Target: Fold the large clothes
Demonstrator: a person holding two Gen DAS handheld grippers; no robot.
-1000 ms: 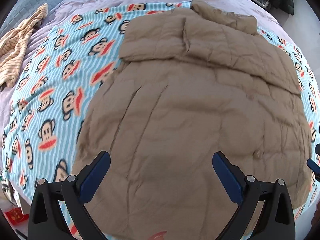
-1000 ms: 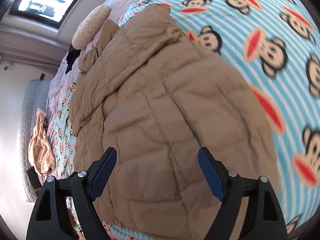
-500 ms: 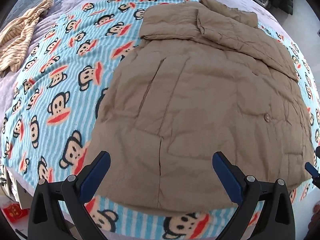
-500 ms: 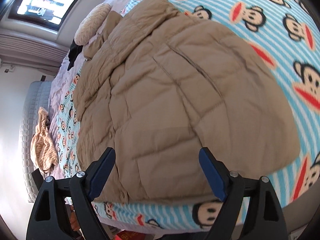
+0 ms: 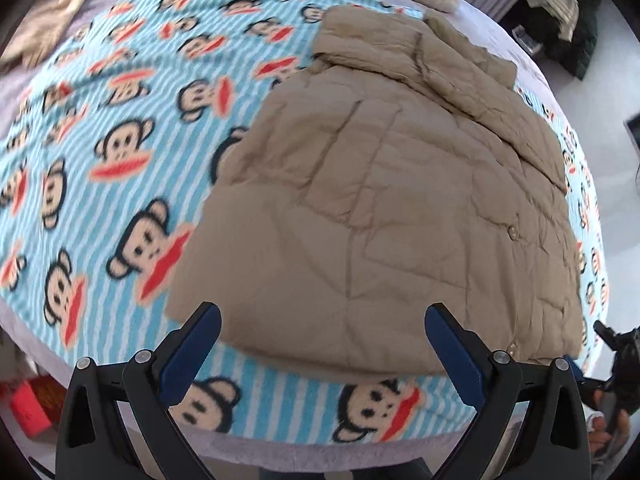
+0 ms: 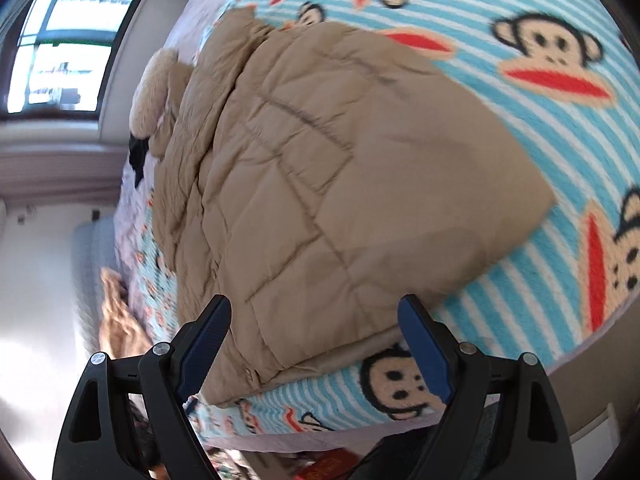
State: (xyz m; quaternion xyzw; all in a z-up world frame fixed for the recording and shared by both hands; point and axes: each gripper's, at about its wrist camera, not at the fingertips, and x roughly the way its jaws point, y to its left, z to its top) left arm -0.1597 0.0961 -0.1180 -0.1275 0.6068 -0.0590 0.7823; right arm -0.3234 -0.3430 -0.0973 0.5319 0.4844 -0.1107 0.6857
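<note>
Tan quilted jacket [image 5: 384,208] lying flat on monkey-print blanket [image 5: 120,168], hem at bed's near edge, long axis running away from both grippers. Left gripper [image 5: 322,344] and right gripper [image 6: 314,338] hovering just short of hem, jaws spread, pinching nothing.

Your left view smears the monkey blanket [image 5: 120,184] along the bed's left edge. The striped cloth [image 5: 52,20] at the far left corner is cropped and blurred. At the right edge, your right gripper [image 5: 618,354] barely peeks in.
</note>
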